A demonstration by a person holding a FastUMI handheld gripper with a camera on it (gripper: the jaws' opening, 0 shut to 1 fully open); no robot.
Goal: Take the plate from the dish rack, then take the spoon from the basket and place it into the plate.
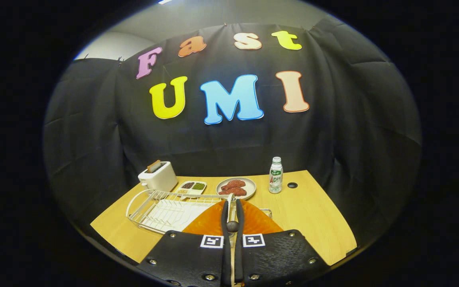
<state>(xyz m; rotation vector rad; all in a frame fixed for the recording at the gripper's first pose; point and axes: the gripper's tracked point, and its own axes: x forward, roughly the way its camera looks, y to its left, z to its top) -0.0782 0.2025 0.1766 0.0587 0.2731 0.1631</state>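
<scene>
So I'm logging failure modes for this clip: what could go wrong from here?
1. The gripper looks shut on the orange plate's rim alone, so the plate could tilt or slip out.
2. The plate is close beside the dish rack and could catch its wires.
3. Swinging it forward could knock the bottle or the plate of meat.

A staged recording booth dressed as a kitchen: black cloth (333, 131) hangs as the back wall behind a wooden tabletop (309, 215) carrying a toaster (158, 176), a wire dish rack (161, 209), a plate of meat (236, 187) and a small bottle (275, 175); plain room wall (106, 46) shows at upper left.
</scene>
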